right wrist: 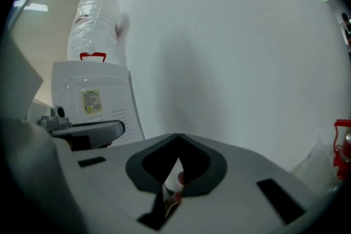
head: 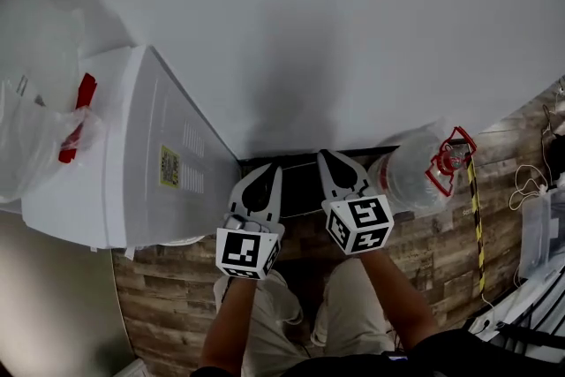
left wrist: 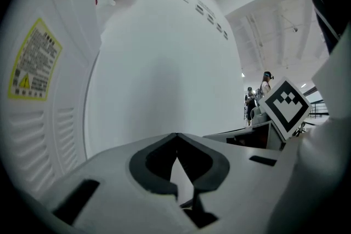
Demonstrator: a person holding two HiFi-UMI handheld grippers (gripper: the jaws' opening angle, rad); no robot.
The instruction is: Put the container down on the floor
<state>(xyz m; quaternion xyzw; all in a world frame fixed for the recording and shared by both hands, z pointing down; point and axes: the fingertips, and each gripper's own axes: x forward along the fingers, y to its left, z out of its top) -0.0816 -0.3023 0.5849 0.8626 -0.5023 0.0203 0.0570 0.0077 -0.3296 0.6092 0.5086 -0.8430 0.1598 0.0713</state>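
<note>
The container (head: 413, 177), a big clear water jug with a red handle (head: 451, 156) at its neck, lay on its side on the wood-plank floor (head: 177, 296), close to the white wall (head: 353, 31). In the head view it sat at about 3 o'clock from the right claw (head: 331, 159) and just beside that claw's marker cube (head: 359, 223), but nothing gripped it.

The right claw was fully closed and empty, its tips meeting and aimed toward the wall at 12 o'clock. Its own view showed the tips (right wrist: 178, 137) together, with the jug's red handle (right wrist: 342, 149) at the edge near 4 o'clock.

The left claw (head: 272, 174) was also closed on nothing, held side by side with the right one; in the left gripper view its tips (left wrist: 176, 137) met against the bare wall.

A white water dispenser (head: 132, 154) stood at 9 o'clock from the left claw, with a yellow label (head: 169, 166) on its side panel and a clear plastic bag (head: 35, 132) over its top. A yellow-and-black strip (head: 475, 216) ran across the floor at 4 o'clock from the container. The person's knees (head: 353, 296) showed below both claws.
</note>
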